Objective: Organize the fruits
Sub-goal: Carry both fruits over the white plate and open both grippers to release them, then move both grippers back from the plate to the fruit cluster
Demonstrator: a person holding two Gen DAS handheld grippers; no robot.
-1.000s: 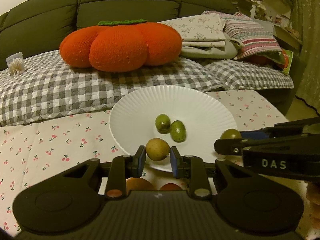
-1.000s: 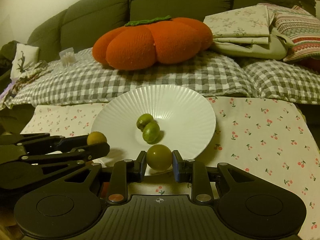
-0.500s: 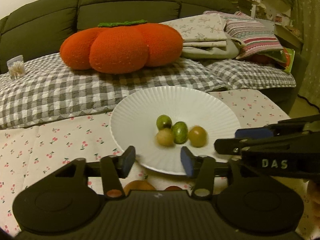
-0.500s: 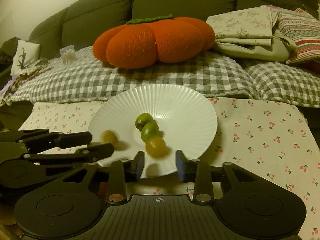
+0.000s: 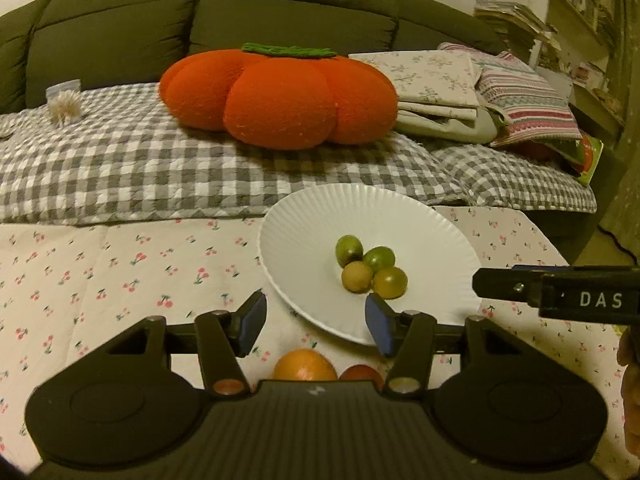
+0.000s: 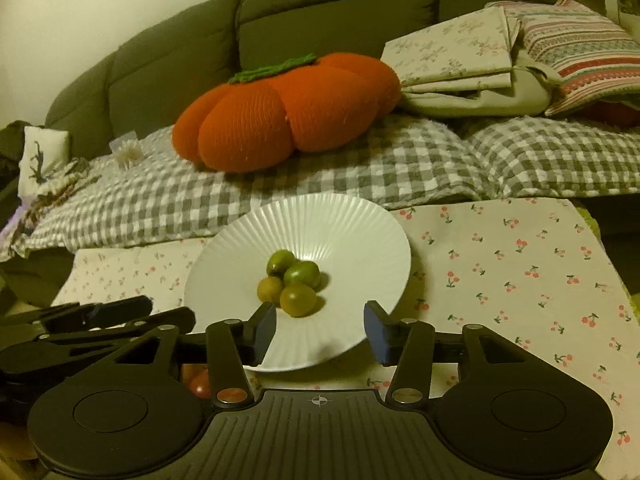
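Note:
A white ribbed plate (image 5: 420,216) (image 6: 360,224) sits on the cherry-print cloth and holds several small fruits: two green ones (image 5: 349,250) (image 6: 302,274), a tan one (image 5: 357,277) (image 6: 270,289) and an olive-brown one (image 5: 390,282) (image 6: 298,300), all bunched together. My left gripper (image 5: 316,322) is open and empty just before the plate's near rim. My right gripper (image 6: 320,330) is open and empty over the plate's near rim; it also shows at the right in the left wrist view (image 5: 560,292). An orange (image 5: 305,365) and a red fruit (image 5: 362,372) (image 6: 200,385) lie on the cloth below the left gripper.
A checked blanket (image 5: 160,160) covers the sofa seat behind the table, with a big orange pumpkin cushion (image 5: 280,96) (image 6: 288,112), folded linens (image 5: 436,92) and a striped pillow (image 5: 528,108). The table's right edge (image 5: 560,248) drops to the floor.
Both grippers opened and let their fruits go onto the plate, where they rolled against the two green ones. Both grippers then drew back a little from the plate.

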